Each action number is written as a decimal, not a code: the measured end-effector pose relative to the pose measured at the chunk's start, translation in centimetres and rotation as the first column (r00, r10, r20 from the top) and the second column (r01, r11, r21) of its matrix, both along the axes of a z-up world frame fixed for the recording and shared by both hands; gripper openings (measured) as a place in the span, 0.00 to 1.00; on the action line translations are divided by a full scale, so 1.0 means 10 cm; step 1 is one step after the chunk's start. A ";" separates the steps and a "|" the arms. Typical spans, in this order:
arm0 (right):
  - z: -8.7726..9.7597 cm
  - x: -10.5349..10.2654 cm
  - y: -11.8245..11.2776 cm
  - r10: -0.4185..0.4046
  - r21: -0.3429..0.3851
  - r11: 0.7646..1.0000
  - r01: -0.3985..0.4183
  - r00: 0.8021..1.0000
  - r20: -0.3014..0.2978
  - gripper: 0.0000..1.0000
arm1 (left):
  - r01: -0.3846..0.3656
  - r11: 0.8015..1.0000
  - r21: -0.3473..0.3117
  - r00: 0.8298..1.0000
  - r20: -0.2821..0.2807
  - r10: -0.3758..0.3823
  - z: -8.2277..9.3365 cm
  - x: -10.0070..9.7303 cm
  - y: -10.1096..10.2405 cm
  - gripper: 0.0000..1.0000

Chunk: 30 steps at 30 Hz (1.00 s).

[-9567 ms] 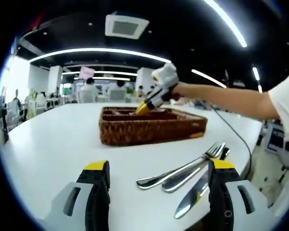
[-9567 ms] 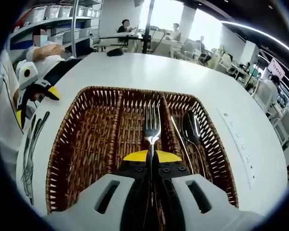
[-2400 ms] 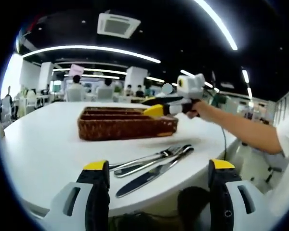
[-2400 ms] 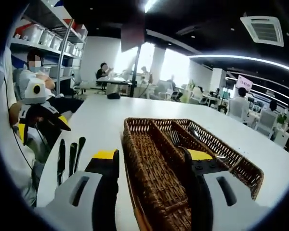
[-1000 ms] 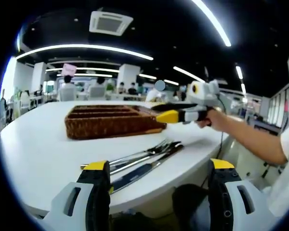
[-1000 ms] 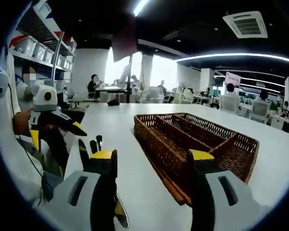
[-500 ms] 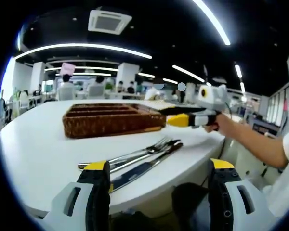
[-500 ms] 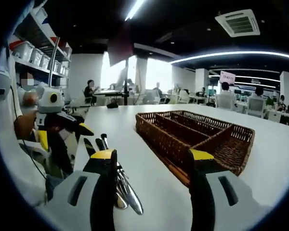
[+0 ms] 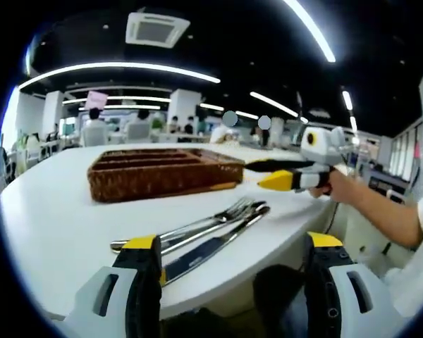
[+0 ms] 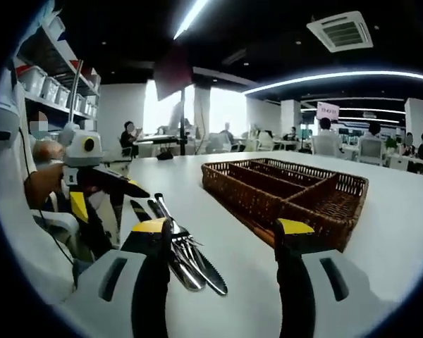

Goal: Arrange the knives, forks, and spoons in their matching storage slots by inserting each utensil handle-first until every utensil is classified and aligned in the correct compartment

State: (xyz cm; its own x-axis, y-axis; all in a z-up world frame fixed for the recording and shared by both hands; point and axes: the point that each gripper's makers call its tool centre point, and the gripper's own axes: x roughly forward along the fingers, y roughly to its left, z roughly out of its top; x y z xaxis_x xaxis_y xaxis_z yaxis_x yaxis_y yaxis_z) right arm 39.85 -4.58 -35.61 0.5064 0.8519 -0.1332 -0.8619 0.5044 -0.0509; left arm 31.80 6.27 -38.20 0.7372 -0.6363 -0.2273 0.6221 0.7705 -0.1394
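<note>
While both grippers hang empty, jaws apart, the loose utensils (image 10: 187, 257) lie on the white table (image 10: 254, 282), just ahead of the right gripper (image 10: 222, 236) by its left jaw, long axes running roughly away from it. Right gripper judged nearer; left gripper (image 9: 229, 250) sits low at the table edge by the handle ends. Beyond stands the wicker tray (image 10: 289, 190), well apart. Versus 0.5 s ago: utensils loom larger in the right gripper view; the right gripper has drawn back from the tray.
</note>
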 end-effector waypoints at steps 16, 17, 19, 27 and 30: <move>-0.04 -0.21 -0.12 -0.040 0.020 0.999 0.040 0.999 0.004 0.63 | 0.082 0.995 0.049 0.996 0.025 -0.083 0.13 0.32 0.05 0.80; -0.03 -0.22 -0.12 -0.041 0.023 0.999 0.041 0.999 0.007 0.63 | 0.093 0.995 0.047 0.995 0.017 -0.094 0.13 0.33 0.05 0.79; -0.02 -0.24 -0.15 -0.047 0.034 0.998 0.047 0.999 0.004 0.63 | 0.117 0.993 0.010 0.993 -0.012 -0.117 0.13 0.38 0.03 0.75; 0.02 -0.31 -0.21 -0.063 0.049 0.997 0.062 0.998 0.011 0.63 | 0.201 0.974 0.102 0.979 -0.056 -0.196 0.01 0.53 0.05 0.56; 0.04 -0.31 -0.23 -0.074 0.055 0.996 0.073 0.997 0.016 0.64 | 0.248 0.961 0.118 0.968 -0.061 -0.243 0.02 0.57 0.02 0.42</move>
State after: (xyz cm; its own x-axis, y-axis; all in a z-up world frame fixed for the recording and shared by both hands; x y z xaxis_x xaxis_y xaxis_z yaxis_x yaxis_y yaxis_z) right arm 36.78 -6.90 -35.26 0.5698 0.8181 -0.0778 -0.8216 0.5688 -0.0369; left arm 37.48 6.45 -37.96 0.5489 -0.7612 -0.3454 0.7894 0.6079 -0.0853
